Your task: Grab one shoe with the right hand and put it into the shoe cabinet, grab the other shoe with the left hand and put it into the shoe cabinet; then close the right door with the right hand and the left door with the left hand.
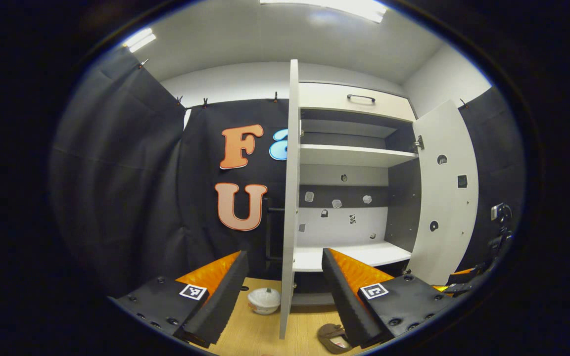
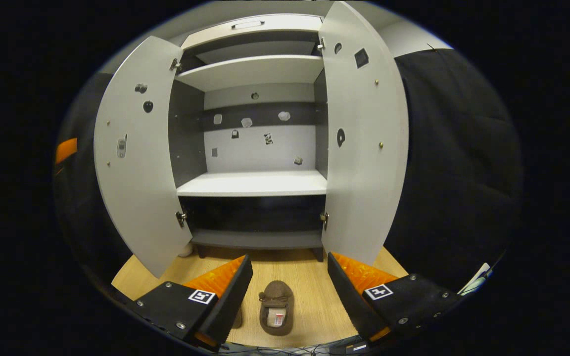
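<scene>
Below, one brown shoe (image 2: pixel 276 308), floor-bound.

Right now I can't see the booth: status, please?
Both grippers open, left gripper, right gripper, holding nothing. Brown shoe on floor ahead of right gripper. Cabinet doors open, shelf bare. Nothing blocking.

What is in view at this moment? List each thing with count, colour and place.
shoe cabinet: one, white with dark interior, ahead, shelves bare
cabinet doors: two, white, both open
shoe: one clear, brown, on the floor between the right gripper's fingers; a second partly hidden by a finger
white bowl-like object: one, floor left of the left door
floor: light wood
left gripper: open
right gripper: open
</scene>
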Available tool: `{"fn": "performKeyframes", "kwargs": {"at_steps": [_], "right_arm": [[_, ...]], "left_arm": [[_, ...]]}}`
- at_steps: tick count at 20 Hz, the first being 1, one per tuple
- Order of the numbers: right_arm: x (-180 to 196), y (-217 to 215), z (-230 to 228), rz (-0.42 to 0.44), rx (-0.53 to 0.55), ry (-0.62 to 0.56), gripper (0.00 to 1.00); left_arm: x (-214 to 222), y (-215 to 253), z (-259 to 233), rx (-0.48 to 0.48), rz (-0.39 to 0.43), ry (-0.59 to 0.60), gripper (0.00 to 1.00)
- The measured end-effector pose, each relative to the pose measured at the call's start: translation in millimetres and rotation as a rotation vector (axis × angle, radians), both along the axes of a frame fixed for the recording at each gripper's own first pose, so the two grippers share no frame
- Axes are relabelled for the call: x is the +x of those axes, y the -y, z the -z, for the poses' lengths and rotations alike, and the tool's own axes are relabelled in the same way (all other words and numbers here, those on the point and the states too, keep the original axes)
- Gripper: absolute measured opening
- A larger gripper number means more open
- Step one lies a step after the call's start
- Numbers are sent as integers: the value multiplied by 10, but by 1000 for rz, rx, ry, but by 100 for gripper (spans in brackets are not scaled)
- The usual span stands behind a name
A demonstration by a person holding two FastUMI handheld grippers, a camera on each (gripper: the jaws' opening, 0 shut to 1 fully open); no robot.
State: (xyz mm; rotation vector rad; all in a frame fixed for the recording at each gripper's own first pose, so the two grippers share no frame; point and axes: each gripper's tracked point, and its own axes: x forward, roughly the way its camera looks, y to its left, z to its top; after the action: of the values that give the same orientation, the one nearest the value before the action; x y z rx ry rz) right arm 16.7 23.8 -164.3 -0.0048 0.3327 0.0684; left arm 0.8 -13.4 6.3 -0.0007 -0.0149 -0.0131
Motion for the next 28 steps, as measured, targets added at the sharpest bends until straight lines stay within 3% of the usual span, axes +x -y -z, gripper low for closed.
{"fn": "performKeyframes", "kwargs": {"at_steps": [8, 18, 20, 22, 25, 28], "right_arm": [[276, -35, 1474, -19, -87, -240, 92], [353, 73, 2803, 18, -78, -491, 61], [349, 41, 2936, 24, -59, -520, 50], [365, -7, 2971, 26, -35, -525, 37], [386, 41, 2904, 45, -49, -521, 9], [433, 37, 2699, 50, -35, -503, 3]], "left_arm": [[-33, -34, 125, 1, -17, -35, 94], [-89, -154, 237, 22, -55, -77, 94], [-84, -183, 251, 28, -63, -80, 99], [-81, -193, 256, 28, -67, -82, 94], [-75, -164, 282, 25, -61, -86, 94], [-52, -149, 304, 27, -54, -87, 96]]}}
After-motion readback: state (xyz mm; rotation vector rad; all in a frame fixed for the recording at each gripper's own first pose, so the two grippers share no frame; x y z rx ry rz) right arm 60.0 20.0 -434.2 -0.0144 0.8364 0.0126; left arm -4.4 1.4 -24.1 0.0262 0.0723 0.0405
